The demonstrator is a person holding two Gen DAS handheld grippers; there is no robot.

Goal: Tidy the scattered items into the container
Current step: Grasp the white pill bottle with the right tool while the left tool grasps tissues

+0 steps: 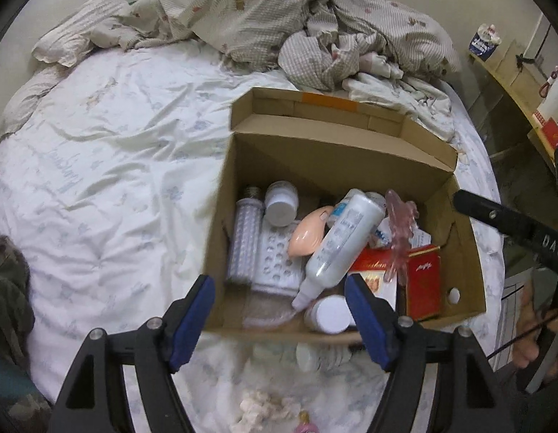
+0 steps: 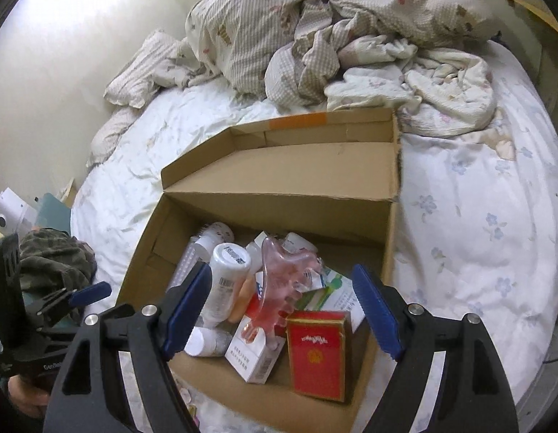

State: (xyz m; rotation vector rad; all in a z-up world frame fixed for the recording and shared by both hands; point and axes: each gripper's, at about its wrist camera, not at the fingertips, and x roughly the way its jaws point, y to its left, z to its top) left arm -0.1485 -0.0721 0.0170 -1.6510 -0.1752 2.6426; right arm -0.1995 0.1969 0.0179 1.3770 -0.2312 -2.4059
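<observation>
Two grippers, left gripper (image 1: 279, 314) and right gripper (image 2: 284, 306), are being held wide open, empty, over the cardboard box (image 2: 279, 198); white bottle (image 1: 342, 240) is being kept nozzle-down, its label illegible.

The box's (image 1: 336, 166) near wall hides part of a white jar (image 1: 329, 315) in the left view. Below it, a pale clump (image 1: 264, 409) and something pink (image 1: 304, 425) are cut off by the edge — too blurred to name. Print on the bottle (image 2: 226, 281) is unreadable — too small.
</observation>
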